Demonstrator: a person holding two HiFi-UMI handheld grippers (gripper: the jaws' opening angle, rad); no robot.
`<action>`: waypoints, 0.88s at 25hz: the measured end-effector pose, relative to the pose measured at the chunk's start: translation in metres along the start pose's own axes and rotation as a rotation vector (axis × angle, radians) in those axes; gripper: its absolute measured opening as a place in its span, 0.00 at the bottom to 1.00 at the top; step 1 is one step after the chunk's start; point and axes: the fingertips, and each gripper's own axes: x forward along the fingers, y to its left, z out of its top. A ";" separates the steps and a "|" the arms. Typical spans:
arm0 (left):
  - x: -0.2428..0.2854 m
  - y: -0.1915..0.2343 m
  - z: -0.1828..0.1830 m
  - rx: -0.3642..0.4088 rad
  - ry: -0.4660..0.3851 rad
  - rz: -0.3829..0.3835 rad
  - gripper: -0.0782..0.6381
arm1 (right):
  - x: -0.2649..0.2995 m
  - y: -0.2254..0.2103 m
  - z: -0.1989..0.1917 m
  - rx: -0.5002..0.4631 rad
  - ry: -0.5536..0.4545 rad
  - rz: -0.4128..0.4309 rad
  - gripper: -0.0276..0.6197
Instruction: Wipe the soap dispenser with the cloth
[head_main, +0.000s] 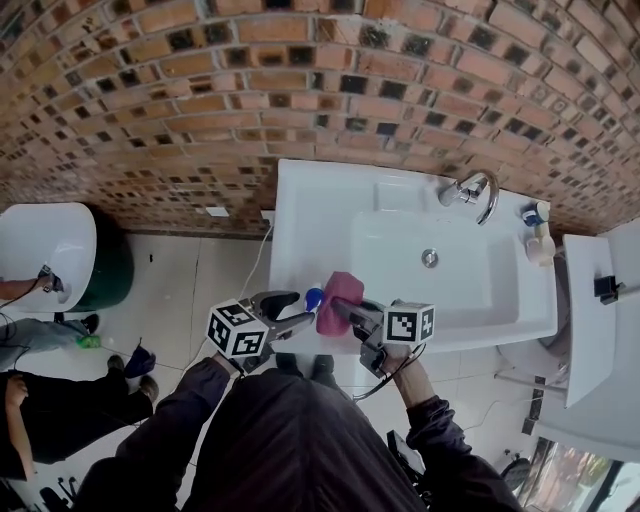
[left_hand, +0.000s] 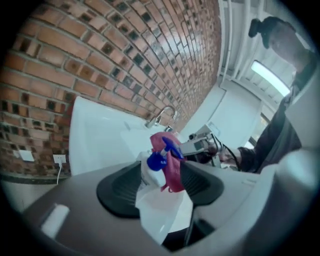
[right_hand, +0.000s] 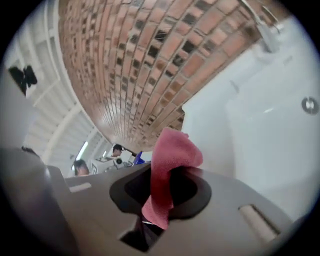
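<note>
The soap dispenser (left_hand: 154, 202), a white bottle with a blue pump (head_main: 313, 297), sits between the pads of my left gripper (left_hand: 160, 172), which is shut on it. In the head view the left gripper (head_main: 290, 312) holds it over the front edge of the white sink (head_main: 300, 220). My right gripper (right_hand: 160, 187) is shut on a pink cloth (right_hand: 167, 167), which folds up out of its jaws. In the head view the right gripper (head_main: 347, 310) presses the cloth (head_main: 340, 293) against the right side of the dispenser. The cloth (left_hand: 171, 162) drapes over the pump neck.
A chrome tap (head_main: 472, 190) and the drain (head_main: 430, 258) lie farther back in the sink. A small bottle (head_main: 538, 242) stands at its back right corner. A brick wall (head_main: 200, 90) rises behind. A white basin (head_main: 40, 250) and a green bin (head_main: 112, 272) are at left.
</note>
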 end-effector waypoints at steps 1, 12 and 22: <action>0.000 -0.001 -0.001 -0.008 -0.005 0.002 0.42 | 0.003 -0.004 -0.002 0.049 -0.018 0.008 0.15; 0.006 -0.009 -0.014 -0.003 0.042 -0.003 0.41 | 0.030 -0.068 -0.045 0.217 0.034 -0.109 0.15; 0.007 -0.004 -0.013 0.017 0.047 0.037 0.41 | 0.026 -0.076 -0.031 -0.070 0.192 -0.233 0.15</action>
